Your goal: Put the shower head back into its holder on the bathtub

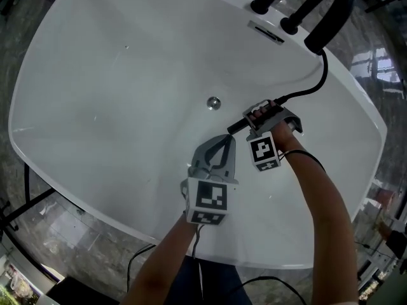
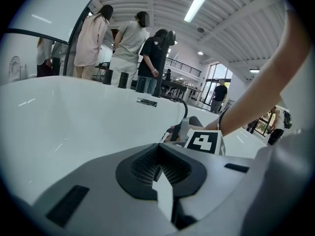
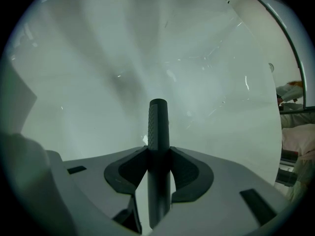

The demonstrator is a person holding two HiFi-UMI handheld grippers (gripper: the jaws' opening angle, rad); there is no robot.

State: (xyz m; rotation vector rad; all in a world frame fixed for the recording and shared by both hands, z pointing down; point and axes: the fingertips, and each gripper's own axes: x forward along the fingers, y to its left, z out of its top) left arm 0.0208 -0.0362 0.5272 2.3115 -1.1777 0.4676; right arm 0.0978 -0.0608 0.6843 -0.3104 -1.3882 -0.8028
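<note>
Above the bathtub (image 1: 114, 94), the downward-pointing right tool (image 3: 159, 162) grips the shower head (image 3: 158, 124).

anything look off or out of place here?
Only the shower head, which is out of its holder. The right gripper clamps it above the bathtub basin, and the hose trails back toward the rim fittings. No spill or damage is visible.

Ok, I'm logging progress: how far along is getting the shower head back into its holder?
Done: the right gripper is clamped on the shower head, held above the bathtub floor. In hand: the carry, its hose trailing to the rim. Left: seating it in its holder, presumably among the black fittings on the rim. The left gripper is shut, empty.
</note>
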